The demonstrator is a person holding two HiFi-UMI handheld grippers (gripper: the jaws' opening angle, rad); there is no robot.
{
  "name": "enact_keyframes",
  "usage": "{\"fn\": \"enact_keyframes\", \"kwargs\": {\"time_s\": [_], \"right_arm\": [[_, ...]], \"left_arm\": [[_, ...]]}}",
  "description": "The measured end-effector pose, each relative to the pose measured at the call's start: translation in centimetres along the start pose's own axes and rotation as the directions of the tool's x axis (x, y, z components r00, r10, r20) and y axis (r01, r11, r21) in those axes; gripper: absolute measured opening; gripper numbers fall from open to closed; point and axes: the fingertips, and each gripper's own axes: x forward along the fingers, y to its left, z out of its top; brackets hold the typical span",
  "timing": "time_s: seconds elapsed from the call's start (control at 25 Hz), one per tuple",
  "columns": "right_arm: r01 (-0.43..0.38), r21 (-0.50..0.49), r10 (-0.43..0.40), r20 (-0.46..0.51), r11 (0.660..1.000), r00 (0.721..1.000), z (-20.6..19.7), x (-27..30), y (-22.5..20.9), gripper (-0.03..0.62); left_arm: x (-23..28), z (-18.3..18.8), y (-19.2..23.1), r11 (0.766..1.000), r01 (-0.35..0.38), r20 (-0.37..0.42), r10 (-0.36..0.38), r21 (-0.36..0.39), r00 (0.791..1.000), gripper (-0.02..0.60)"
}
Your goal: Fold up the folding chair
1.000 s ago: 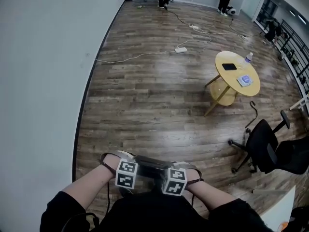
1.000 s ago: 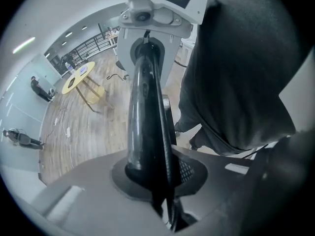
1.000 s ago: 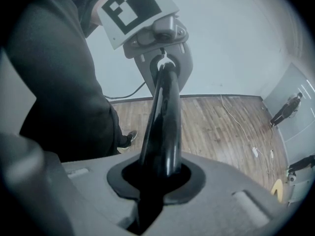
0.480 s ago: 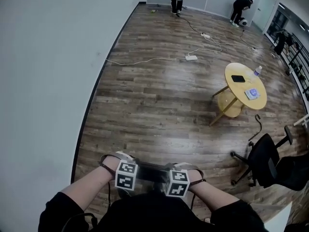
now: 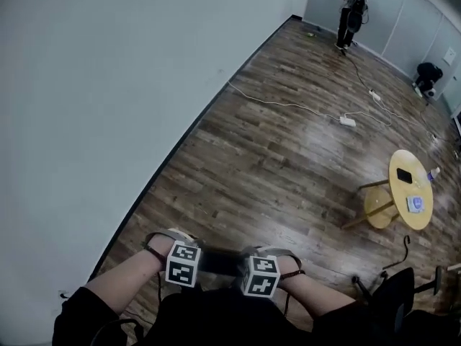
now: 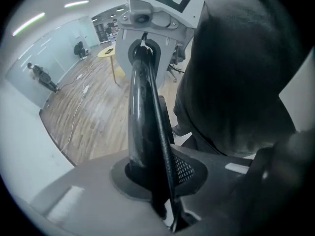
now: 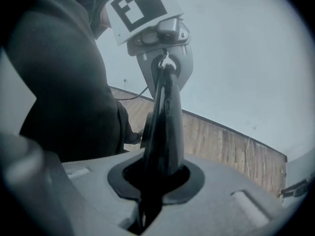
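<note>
Of the folding chair I see mostly a glossy black top bar point(image 5: 220, 262), low in the head view just in front of my dark clothes. My left gripper point(image 5: 189, 267) is shut on its left end and my right gripper point(image 5: 253, 274) on its right end, both pointing steeply down. In the left gripper view the bar point(image 6: 142, 117) runs from my left gripper point(image 6: 158, 193) up to the right gripper point(image 6: 147, 38). From my right gripper point(image 7: 153, 186) the same bar point(image 7: 165, 127) rises to the left gripper point(image 7: 162, 53). The rest of the chair is hidden.
A grey wall point(image 5: 108, 85) fills the left of the head view. A round yellow table point(image 5: 409, 189) and a black office chair point(image 5: 392, 301) stand at the right. White cables with a power strip point(image 5: 347, 121) cross the wood floor. A person point(image 5: 353, 9) stands far back.
The head view has swung left toward the wall, and the table and office chair have slid to the right edge. Both grippers stay shut on the bar.
</note>
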Motion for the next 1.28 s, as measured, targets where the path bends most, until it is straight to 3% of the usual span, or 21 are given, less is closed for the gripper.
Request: {"fn": "enact_keyframes", "kwargs": {"time_s": [0.16, 0.36, 0.72, 1.0, 1.28], "right_arm": [[-0.053, -0.14, 0.052, -0.008, 0.989, 0.999, 4.9, 1.6, -1.1, 0.044], [-0.11, -0.264, 0.103, -0.038, 0.958, 0.994, 11.5, 4.4, -1.2, 0.044], [-0.219, -0.452, 0.192, -0.104, 0.865, 0.976, 25.4, 10.7, -0.9, 0.046], [-0.273, -0.612, 0.246, -0.131, 0.742, 0.96, 36.3, 15.3, -0.1, 0.046], [-0.318, -0.745, 0.309, -0.157, 0.587, 0.938, 45.7, 19.6, 0.3, 0.046]], "left_arm": [[-1.5, -4.5, -1.6, 0.988, -0.033, 0.007, 0.035, -0.149, 0.999, 0.055], [-3.1, -11.1, -4.1, 0.961, -0.069, 0.01, 0.074, -0.27, 0.997, 0.055], [-5.8, -24.5, -9.5, 0.874, -0.116, 0.005, 0.134, -0.473, 0.991, 0.058], [-8.3, -34.2, -14.3, 0.749, -0.161, -0.048, 0.17, -0.643, 0.984, 0.058], [-10.3, -42.4, -18.1, 0.591, -0.197, -0.11, 0.18, -0.783, 0.978, 0.058]]}}
